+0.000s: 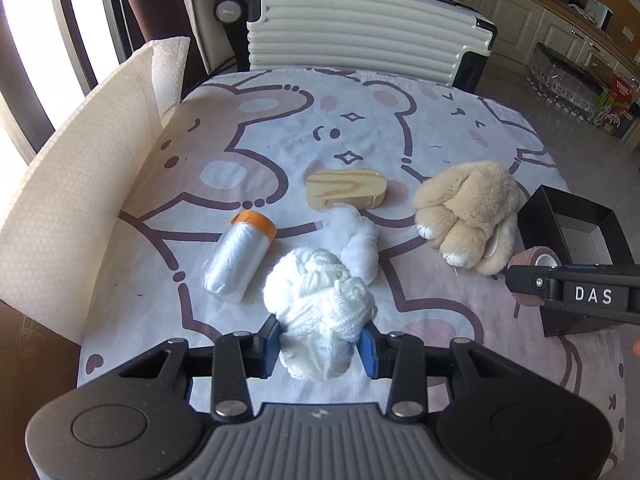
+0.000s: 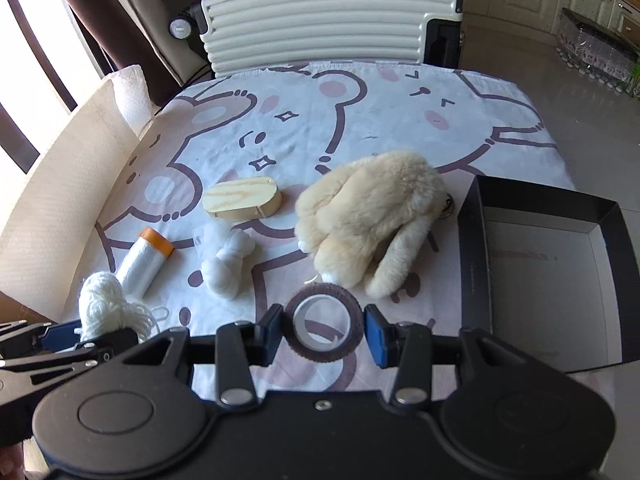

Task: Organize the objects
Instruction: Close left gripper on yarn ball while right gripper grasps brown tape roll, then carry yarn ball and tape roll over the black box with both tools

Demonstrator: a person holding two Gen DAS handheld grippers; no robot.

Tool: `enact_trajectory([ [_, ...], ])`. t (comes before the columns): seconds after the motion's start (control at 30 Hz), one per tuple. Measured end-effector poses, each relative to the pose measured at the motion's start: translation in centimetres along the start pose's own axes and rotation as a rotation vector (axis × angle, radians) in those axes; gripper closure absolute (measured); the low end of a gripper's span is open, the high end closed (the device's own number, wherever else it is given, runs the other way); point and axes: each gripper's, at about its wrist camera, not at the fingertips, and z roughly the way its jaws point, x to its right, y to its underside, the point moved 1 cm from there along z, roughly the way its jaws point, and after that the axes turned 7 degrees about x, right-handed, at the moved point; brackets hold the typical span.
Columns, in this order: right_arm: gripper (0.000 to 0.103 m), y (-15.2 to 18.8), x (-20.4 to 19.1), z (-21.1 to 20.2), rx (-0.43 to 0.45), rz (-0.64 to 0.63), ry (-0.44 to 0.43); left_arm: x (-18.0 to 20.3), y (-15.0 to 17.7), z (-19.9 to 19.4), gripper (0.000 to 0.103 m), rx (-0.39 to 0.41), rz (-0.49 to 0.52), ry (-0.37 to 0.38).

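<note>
My left gripper [image 1: 322, 346] is shut on a white yarn ball [image 1: 320, 300], held above the cartoon tablecloth [image 1: 280, 128]. My right gripper [image 2: 324, 334] is shut on a brown tape roll [image 2: 324, 322], its blue pads pressing the roll's sides. On the cloth lie a beige plush rabbit [image 2: 368, 216], a wooden oval box [image 2: 242, 198], a knotted white cloth [image 2: 228, 268] and a clear plastic roll with an orange cap [image 2: 144, 262]. An open black box [image 2: 548, 264] sits at the right, empty. The right gripper with the tape also shows in the left wrist view, at its right edge.
A white ribbed suitcase [image 1: 360, 28] stands behind the table. A cream padded panel [image 1: 76, 200] rises along the left edge of the table. Cabinets and boxes [image 1: 608, 104] line the far right of the room.
</note>
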Motion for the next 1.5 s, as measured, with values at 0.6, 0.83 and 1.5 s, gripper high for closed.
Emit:
enact_trajectory([
  [0.6, 0.059, 1.7, 1.6, -8.0, 0.115, -0.062, 0.055, 2.0, 0.4, -6.0, 0.062, 0.088, 0.015, -0.009],
  [0.83, 0.059, 1.9, 1.6, -8.8, 0.124, -0.086, 0.056, 2.2, 0.5, -6.7, 0.062, 0.118, 0.001, -0.005],
  [1.5, 0.059, 1.7, 2.6, -8.9, 0.137, -0.105, 0.077, 4.2, -0.1, -5.0, 0.062, 0.101, 0.002, 0.026],
])
